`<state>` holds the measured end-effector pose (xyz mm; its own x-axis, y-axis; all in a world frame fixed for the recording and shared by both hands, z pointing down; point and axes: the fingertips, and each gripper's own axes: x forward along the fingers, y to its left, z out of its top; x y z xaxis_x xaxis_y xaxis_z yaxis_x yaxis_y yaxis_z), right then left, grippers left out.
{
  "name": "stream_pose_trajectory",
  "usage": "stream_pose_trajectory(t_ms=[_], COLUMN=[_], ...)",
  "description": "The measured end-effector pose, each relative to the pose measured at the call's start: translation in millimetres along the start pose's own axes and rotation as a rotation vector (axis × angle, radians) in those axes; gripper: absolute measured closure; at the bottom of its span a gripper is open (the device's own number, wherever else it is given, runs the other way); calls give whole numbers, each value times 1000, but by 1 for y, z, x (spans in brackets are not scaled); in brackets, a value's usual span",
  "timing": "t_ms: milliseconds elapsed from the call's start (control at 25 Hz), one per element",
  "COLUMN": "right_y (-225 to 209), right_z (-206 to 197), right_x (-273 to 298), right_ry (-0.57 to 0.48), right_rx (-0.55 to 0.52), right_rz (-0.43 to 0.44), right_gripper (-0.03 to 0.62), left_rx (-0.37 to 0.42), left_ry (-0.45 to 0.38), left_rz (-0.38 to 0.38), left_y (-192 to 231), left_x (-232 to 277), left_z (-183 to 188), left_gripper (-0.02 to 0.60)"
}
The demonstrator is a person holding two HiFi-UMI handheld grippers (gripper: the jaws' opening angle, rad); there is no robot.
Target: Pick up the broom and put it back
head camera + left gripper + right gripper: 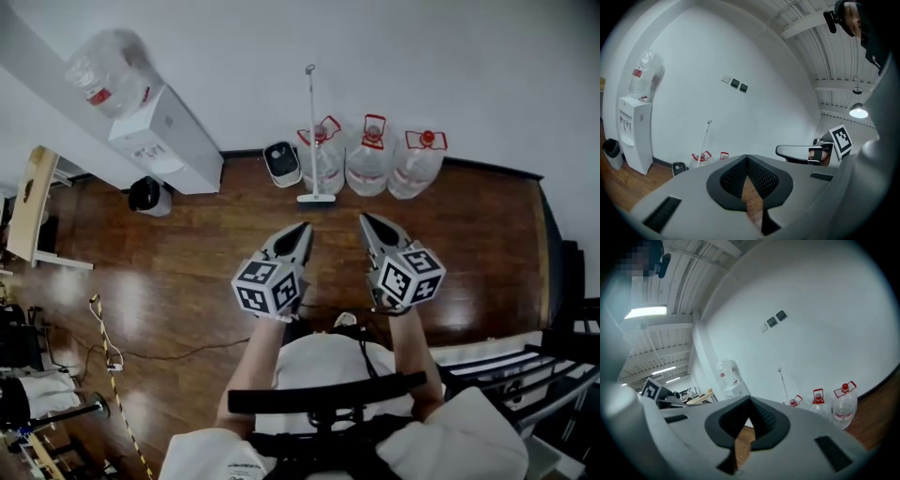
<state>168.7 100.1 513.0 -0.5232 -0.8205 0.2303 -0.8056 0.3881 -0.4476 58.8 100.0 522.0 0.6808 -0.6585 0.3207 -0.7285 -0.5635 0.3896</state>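
Observation:
The broom (311,131) is a thin white pole with a flat white head on the wooden floor, and it stands upright against the white wall ahead of me. It shows small in the left gripper view (707,139) and in the right gripper view (783,384). My left gripper (302,230) and right gripper (367,221) are held side by side in the air, both pointing toward the wall. They are well short of the broom. In the two gripper views the left gripper (746,158) and the right gripper (750,401) each have their jaws together with nothing between them.
Three large water jugs (370,155) with red handles stand right of the broom. A small white box (281,162) sits to its left. Further left are a white water dispenser (164,141) and a black bin (150,195). A cable (108,352) crosses the floor at the left.

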Motion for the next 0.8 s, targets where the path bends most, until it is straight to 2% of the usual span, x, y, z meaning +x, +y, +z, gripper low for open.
stream_pose_trajectory(t_ms=[360,800], right_y=[33,50], right_z=[8,9], right_x=[-7,-3], right_ry=[-2,-1], right_rx=[-71,-77], right_rz=[-38,-97], right_gripper=[585,585], left_rx=[23,34], left_ry=[-43,-62], left_rz=[-55,-124], left_y=[-6,-1], left_x=[-19,-30], left_z=[23,39], left_gripper=[595,595])
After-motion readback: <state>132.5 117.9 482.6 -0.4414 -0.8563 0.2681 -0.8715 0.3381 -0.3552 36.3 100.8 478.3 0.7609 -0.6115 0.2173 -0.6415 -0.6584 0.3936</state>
